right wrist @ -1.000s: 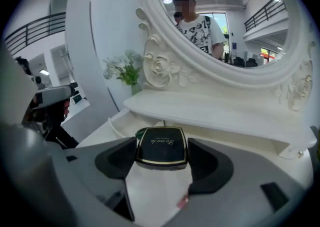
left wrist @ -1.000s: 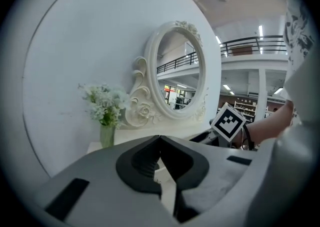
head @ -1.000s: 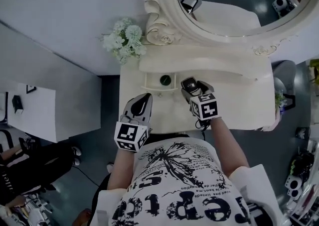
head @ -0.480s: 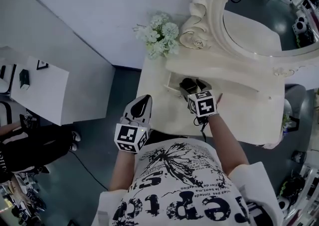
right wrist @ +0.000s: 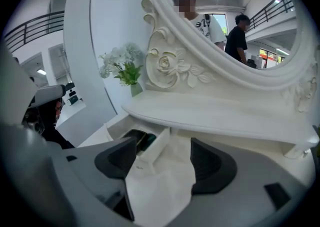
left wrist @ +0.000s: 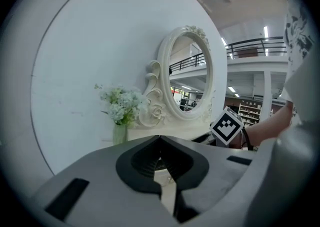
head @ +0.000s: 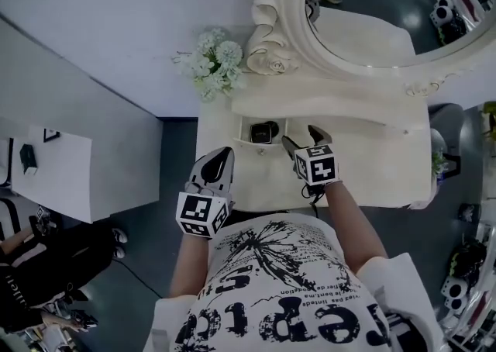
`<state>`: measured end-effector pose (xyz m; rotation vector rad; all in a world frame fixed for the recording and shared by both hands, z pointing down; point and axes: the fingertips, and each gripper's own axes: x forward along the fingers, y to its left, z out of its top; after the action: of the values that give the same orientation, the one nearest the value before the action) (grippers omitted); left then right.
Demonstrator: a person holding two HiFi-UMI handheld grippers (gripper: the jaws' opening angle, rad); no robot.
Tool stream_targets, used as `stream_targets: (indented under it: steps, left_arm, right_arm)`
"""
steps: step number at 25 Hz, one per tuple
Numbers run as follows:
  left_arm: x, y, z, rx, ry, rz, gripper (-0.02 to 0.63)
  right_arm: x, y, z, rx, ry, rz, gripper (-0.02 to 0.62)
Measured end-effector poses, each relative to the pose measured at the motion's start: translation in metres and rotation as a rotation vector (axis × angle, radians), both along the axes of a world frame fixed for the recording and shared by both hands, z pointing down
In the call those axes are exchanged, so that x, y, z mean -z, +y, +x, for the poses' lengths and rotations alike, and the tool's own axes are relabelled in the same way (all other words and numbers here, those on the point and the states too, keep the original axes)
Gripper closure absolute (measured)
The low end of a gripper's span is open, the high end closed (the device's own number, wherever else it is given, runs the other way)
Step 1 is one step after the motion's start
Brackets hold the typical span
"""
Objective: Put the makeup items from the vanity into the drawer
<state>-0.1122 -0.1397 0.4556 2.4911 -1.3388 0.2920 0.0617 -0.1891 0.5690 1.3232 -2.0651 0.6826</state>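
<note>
Our right gripper (head: 301,138), jaws spread and empty, sits just right of the open drawer (head: 259,146) where dark makeup items (head: 263,132) already lie, nearer it than our left gripper (head: 221,158), closed on nothing at the front edge of the vanity (head: 380,164).

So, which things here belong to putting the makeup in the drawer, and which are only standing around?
Belongs to the job:
- vanity
- open drawer
- dark items inside it
- right gripper, jaws apart, empty
- left gripper, jaws together, empty

Only standing around:
- vase of white flowers
- oval mirror
- white side table
</note>
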Motion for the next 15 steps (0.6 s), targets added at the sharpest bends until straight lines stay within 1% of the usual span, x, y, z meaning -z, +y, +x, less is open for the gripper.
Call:
stream_targets:
  steps: [5, 8, 11, 15]
  left_arm:
    - [-0.005, -0.01, 0.036, -0.096, -0.001, -0.009, 0.586]
    - [-0.01, -0.012, 0.054, -0.149, -0.009, -0.021, 0.586]
    - [-0.016, -0.012, 0.067, -0.198, -0.022, -0.043, 0.586]
    - [-0.03, -0.011, 0.079, -0.238, -0.042, -0.084, 0.586]
  right_arm:
    - [-0.026, 0.017, 0.063, -0.145, 0.036, -0.069, 0.265]
    - [-0.043, 0.031, 0.092, -0.219, 0.055, -0.111, 0.265]
    - [-0.06, 0.042, 0.108, -0.279, 0.052, -0.156, 0.265]
    - [-0.08, 0.044, 0.113, -0.316, 0.036, -0.198, 0.267]
